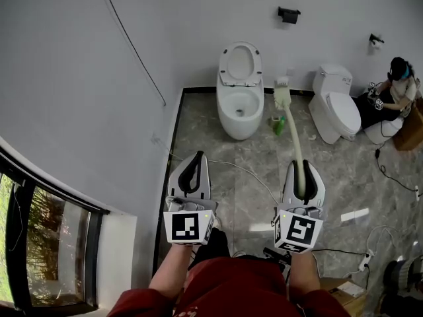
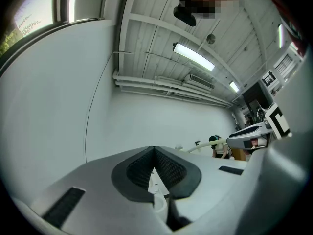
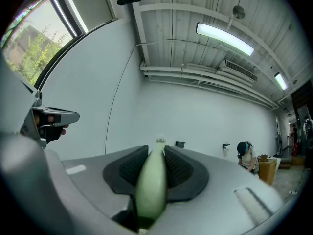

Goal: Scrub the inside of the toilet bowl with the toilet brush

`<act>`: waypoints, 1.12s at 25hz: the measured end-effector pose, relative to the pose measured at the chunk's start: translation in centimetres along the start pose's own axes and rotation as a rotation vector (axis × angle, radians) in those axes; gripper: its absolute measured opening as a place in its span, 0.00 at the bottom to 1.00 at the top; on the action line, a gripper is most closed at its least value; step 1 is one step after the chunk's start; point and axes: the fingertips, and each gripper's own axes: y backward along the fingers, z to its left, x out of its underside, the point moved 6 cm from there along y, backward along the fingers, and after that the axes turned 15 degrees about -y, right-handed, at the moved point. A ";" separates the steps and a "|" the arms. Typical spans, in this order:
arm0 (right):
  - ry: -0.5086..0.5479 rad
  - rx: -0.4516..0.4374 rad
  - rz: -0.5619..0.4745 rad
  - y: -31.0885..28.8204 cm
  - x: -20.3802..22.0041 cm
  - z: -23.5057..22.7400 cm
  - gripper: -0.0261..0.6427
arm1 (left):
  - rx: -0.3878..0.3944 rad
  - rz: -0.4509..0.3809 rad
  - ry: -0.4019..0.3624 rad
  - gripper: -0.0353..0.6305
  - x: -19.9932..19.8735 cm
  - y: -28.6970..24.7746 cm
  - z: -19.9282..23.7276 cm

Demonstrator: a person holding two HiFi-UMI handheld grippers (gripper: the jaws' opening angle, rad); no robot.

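Grey marble floor meets a white wall; two toilets stand far off, the open toilet bowl centre, a closed toilet right; our right tongs pinch the one toilet brush, head just right of the bowl; left tongs pressed together, empty; scrubbing not begun; next, we judge, swing the head left, in.

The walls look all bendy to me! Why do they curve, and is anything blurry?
Head view: the wide lens bends the window frame, while the toilet looks sharp. Right gripper view: dark rounded corners, and the brush handle is so close it blurs. Left gripper view: same bending, and the ceiling light glares white.
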 end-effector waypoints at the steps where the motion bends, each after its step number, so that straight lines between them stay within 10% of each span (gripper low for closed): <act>1: 0.005 0.003 0.001 -0.3 0.1 0.1 0.21 | 0.002 0.000 -0.003 0.06 0.2 -0.3 0.1; 28: 0.039 0.052 0.101 -22.4 3.9 7.7 0.21 | 0.037 0.023 0.042 0.06 9.8 -18.8 13.7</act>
